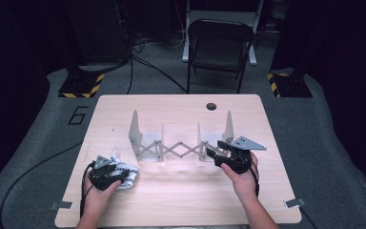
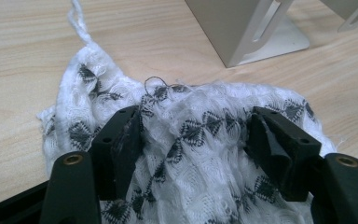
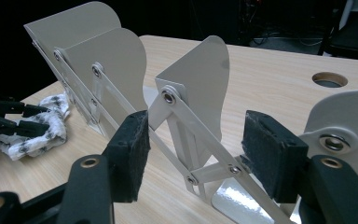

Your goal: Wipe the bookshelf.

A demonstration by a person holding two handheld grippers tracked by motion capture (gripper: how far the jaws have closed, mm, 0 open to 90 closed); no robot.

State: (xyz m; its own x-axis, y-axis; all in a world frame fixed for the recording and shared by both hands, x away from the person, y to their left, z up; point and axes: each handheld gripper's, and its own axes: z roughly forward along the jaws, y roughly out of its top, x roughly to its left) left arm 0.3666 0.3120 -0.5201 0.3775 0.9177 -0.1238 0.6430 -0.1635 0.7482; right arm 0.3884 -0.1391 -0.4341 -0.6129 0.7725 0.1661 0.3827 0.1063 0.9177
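A white knitted cloth (image 1: 126,171) with dark diamond marks lies bunched at the table's front left. My left gripper (image 1: 120,175) is down over it. In the left gripper view its jaws stand wide on either side of the cloth (image 2: 191,93), and the left gripper (image 2: 193,126) is open. A beige expanding rack (image 1: 181,143) with upright dividers and scissor links stands mid-table. My right gripper (image 1: 214,148) is at its right end, open. In the right gripper view the right gripper (image 3: 193,140) straddles a scissor link of the rack (image 3: 200,79) without pressing it. Farther left lie the cloth (image 3: 37,135) and the left gripper (image 3: 39,117).
The wooden table (image 1: 181,200) has a round cable hole (image 1: 211,106) at the back. A black folding chair (image 1: 219,43) stands beyond it. Two stands with yellow-black striped bases (image 1: 81,86) flank the far corners. A divider's foot (image 2: 242,28) stands close behind the cloth.
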